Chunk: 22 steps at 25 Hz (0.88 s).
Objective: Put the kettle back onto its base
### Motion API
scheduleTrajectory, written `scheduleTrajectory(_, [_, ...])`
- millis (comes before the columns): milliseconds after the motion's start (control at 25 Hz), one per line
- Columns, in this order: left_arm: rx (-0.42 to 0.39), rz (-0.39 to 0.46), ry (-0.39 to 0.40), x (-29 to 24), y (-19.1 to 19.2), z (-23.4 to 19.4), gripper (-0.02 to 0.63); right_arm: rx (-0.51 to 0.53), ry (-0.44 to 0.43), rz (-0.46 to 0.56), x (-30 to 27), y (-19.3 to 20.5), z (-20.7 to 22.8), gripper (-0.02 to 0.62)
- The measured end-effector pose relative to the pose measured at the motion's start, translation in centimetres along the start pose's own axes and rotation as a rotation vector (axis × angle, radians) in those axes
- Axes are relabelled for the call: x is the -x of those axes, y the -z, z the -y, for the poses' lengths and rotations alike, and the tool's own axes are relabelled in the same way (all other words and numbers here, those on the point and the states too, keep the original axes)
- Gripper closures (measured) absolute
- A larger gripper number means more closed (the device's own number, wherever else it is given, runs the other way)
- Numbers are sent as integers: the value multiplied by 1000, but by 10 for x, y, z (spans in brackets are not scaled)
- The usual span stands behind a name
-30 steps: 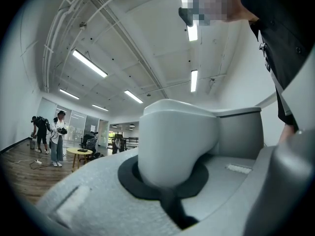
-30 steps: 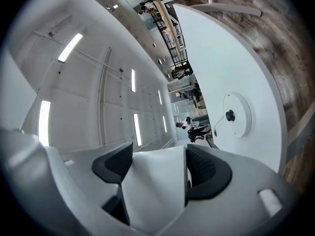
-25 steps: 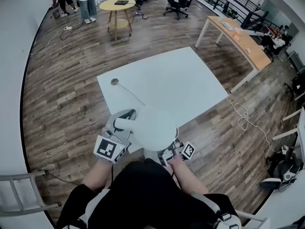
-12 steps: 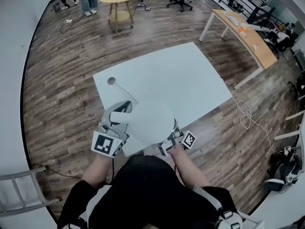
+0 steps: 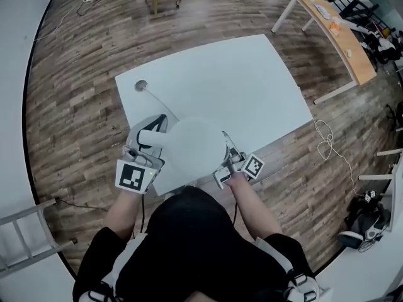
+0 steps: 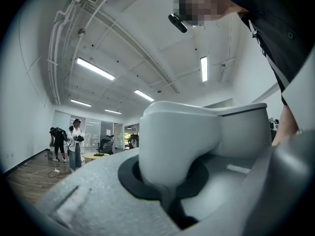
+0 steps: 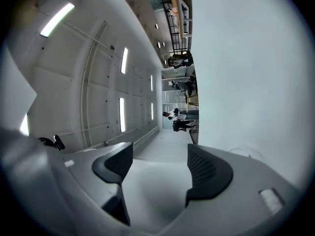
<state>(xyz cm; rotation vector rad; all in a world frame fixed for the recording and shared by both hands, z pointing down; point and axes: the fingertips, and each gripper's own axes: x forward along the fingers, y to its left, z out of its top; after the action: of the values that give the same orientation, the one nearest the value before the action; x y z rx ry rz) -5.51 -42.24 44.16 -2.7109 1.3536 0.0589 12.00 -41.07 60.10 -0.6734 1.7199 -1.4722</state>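
Where the kettle [image 5: 195, 146] is: near left part of the white table [image 5: 252, 87], handle [image 6: 172, 146] pointing left.
Left gripper [image 5: 153, 137]: jaws clamped tight on the handle.
Right gripper [image 5: 230, 164]: just right of the kettle, jaws apart, nothing between the pads.
Cable [image 5: 160, 106]: runs from a port [image 5: 140, 85], far left, toward the kettle.
In the way: the kettle's top covers whatever lies beneath.
Left gripper view only: two people [image 6: 69, 141] by a round table [image 6: 96, 156], far off.
Head view only: wooden desk [image 5: 340, 39], far right.
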Motion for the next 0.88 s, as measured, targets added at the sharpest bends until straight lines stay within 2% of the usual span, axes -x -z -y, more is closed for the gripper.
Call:
scheduleTrajectory(120, [20, -38, -31, -3, 18, -6, 607, 113, 27, 11, -5, -18, -14, 281])
scheduleTrajectory(320, [98, -24, -90, -6, 42, -15, 607, 312, 15, -31, -31, -17, -53, 393])
scheduleTrajectory(440, [121, -36, -121, -8, 57, -23, 607, 336, 7, -42, -42, -13, -56, 417])
scheduleTrajectory(680, [91, -78, -109, -13, 76, -21, 607, 367, 39, -74, -48, -8, -47, 434])
scheduleTrajectory(880, [144, -108, -127, -17, 96, -23, 607, 385, 56, -69, -51, -13, -43, 451])
